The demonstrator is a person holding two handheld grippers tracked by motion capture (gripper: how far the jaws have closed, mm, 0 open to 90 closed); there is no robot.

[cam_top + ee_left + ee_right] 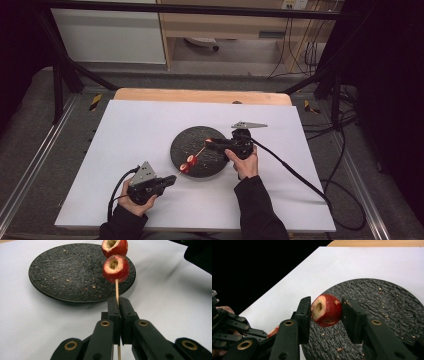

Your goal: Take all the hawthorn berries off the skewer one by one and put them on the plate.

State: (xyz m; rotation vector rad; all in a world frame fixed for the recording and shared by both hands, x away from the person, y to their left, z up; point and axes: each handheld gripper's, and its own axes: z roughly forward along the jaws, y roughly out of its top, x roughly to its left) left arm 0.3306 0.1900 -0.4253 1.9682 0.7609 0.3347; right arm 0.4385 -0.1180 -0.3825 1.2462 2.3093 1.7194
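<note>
The wooden skewer (116, 291) carries two red hollowed fruits: the lower fruit (115, 268) sits on the stick, with the upper fruit (114, 247) just beyond it. In the high view the skewer (199, 152) runs from near the plate's front edge up toward your right gripper (209, 141), its fruits hanging over the rim of the dark round plate (182, 150).

Your left gripper (118, 306) has its jaws clenched on the bare end of the skewer, the stick passing between the two pads and out below them. In the high view your left gripper (170, 179) sits on the near side of the plate, over the white sheet (135, 130).

Your right gripper (325, 311) has a third red fruit (326, 310) between its jaws; both pads touch its sides, so they are grasping it above the crumb-dotted plate (387, 305).

The white sheet covers the wooden table (200, 95), and cables (290, 167) trail off from both grippers.
</note>
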